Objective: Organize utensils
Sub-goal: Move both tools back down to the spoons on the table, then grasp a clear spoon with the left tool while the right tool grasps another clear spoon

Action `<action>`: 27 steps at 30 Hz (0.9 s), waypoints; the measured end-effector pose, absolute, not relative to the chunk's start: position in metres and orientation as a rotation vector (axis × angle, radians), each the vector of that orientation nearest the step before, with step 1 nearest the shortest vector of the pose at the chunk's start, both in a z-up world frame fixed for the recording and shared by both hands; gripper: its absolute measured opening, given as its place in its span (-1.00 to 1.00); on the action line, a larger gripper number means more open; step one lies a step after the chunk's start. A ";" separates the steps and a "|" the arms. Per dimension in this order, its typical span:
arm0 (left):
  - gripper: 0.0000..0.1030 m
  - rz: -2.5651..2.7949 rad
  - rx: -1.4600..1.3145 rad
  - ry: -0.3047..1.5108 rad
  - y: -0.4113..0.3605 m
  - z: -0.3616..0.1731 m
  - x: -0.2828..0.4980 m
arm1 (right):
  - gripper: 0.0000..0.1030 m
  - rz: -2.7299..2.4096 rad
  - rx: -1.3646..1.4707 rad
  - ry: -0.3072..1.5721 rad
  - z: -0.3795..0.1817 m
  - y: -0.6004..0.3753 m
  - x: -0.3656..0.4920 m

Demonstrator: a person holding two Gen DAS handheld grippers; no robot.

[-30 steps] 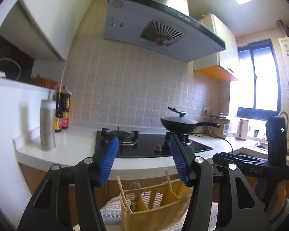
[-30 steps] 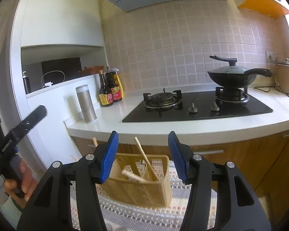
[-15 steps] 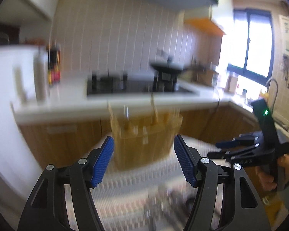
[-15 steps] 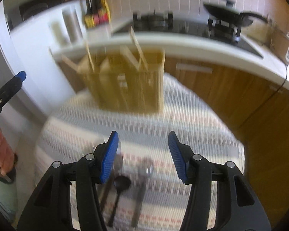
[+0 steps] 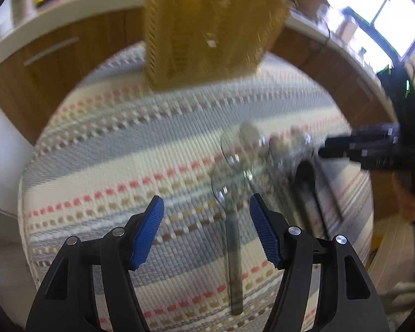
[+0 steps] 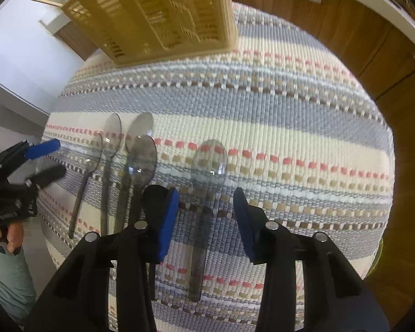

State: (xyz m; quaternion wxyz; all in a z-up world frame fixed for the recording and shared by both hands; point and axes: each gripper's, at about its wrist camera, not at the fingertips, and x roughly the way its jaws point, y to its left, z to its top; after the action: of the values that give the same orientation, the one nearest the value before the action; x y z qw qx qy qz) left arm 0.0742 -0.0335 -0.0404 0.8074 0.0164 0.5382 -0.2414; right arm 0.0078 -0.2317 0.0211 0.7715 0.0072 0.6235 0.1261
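Observation:
Several metal spoons lie side by side on a striped woven cloth (image 6: 290, 116). In the right wrist view my right gripper (image 6: 206, 207) is open, its jaws either side of one spoon (image 6: 207, 166), with more spoons (image 6: 137, 155) and a black spoon (image 6: 155, 193) to its left. In the left wrist view my left gripper (image 5: 207, 221) is open above the leftmost spoon (image 5: 231, 207). A yellow slotted utensil basket (image 6: 163, 13) stands at the cloth's far edge; it also shows in the left wrist view (image 5: 207, 27). Both grippers are empty.
Wooden cabinet fronts (image 6: 359, 27) and a white countertop edge (image 5: 69, 19) lie beyond the cloth. The other gripper shows at each view's edge: the right one (image 5: 368, 149) in the left wrist view, the left one (image 6: 27, 166) in the right wrist view.
Both grippers have tilted down from the stove and wall towards the cloth and come closer to the spoons. Both stay open.

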 end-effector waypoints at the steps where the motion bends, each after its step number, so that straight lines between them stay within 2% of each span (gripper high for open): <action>1: 0.22 -0.525 0.057 1.166 -0.038 -0.045 0.073 | -0.27 0.273 0.023 1.363 0.019 -0.232 0.008; 4: 0.16 -0.523 0.145 1.198 -0.054 -0.054 0.070 | -0.27 0.271 0.031 1.390 0.013 -0.230 0.010; 6: -0.03 -0.514 0.196 1.217 -0.063 -0.059 0.067 | -0.27 0.266 0.019 1.404 0.010 -0.226 0.010; 8: -0.05 -0.500 0.233 1.215 -0.069 -0.061 0.066 | -0.29 0.262 0.004 1.415 0.006 -0.222 0.013; 11: -0.07 -0.481 0.268 1.222 -0.074 -0.064 0.067 | -0.36 0.254 -0.015 1.426 -0.001 -0.212 0.017; 15: -0.31 -0.441 0.313 1.226 -0.087 -0.065 0.070 | -0.49 0.240 -0.066 1.439 -0.009 -0.192 0.018; 17: -0.37 -0.430 0.312 1.230 -0.092 -0.064 0.075 | -0.52 0.233 -0.107 1.439 -0.012 -0.182 0.017; 19: -0.41 -0.424 0.314 1.228 -0.093 -0.064 0.076 | -0.67 0.220 -0.147 1.434 -0.015 -0.172 0.015; 22: -0.50 -0.416 0.307 1.224 -0.094 -0.063 0.076 | -0.76 0.210 -0.178 1.428 -0.017 -0.167 0.012; 24: -0.73 -0.398 0.307 1.216 -0.088 -0.062 0.074 | -0.78 0.209 -0.175 1.425 -0.019 -0.165 0.012; 27: -0.80 -0.382 0.285 1.212 -0.080 -0.060 0.075 | -0.80 0.213 -0.170 1.420 -0.020 -0.167 0.011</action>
State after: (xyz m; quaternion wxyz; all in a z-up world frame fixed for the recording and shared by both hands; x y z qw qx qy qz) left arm 0.0752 -0.0801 -0.0604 0.7953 0.1325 0.5642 -0.1778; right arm 0.0106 -0.1665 -0.0201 0.7498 -0.0778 0.6497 0.0977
